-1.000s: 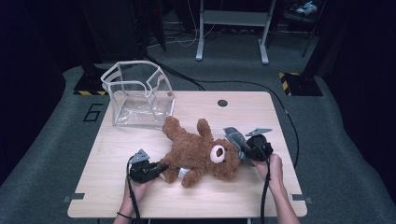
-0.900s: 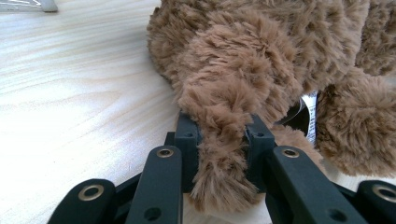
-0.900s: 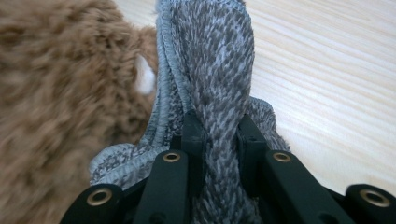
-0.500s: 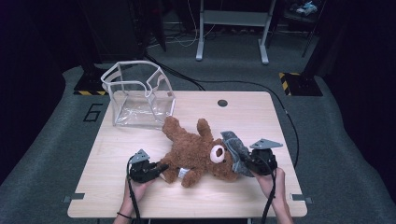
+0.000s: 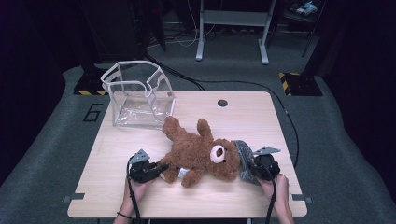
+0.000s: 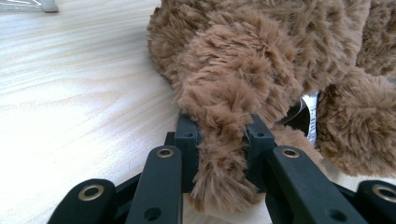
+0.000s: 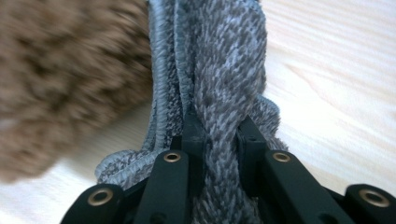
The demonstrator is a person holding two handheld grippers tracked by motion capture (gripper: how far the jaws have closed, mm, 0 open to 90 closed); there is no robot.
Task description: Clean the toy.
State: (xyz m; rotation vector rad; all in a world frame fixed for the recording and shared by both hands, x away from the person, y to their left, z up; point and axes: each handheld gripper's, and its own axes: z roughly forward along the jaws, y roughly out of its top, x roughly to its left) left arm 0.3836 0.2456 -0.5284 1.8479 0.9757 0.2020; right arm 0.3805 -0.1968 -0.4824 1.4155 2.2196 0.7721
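A brown teddy bear (image 5: 201,151) lies on its back across the middle of the wooden table (image 5: 196,200), head to the right. My left gripper (image 5: 159,169) is shut on the bear's leg (image 6: 224,140), whose fur bulges between the pads. A grey knitted cloth (image 5: 242,158) lies bunched against the bear's head. My right gripper (image 5: 250,170) is shut on a fold of that grey cloth (image 7: 224,93), with the bear's brown fur (image 7: 70,70) blurred beside it.
A clear plastic bag (image 5: 140,95) with white trim stands open at the table's back left. A round cable hole (image 5: 222,102) sits near the far edge. Black cables trail from both grippers, and one (image 5: 292,130) runs off the table's right side.
My right gripper has swung the grey cloth from the bear's right side down toward the front edge, so it now lies tighter against the bear's head. The left gripper has stayed put.
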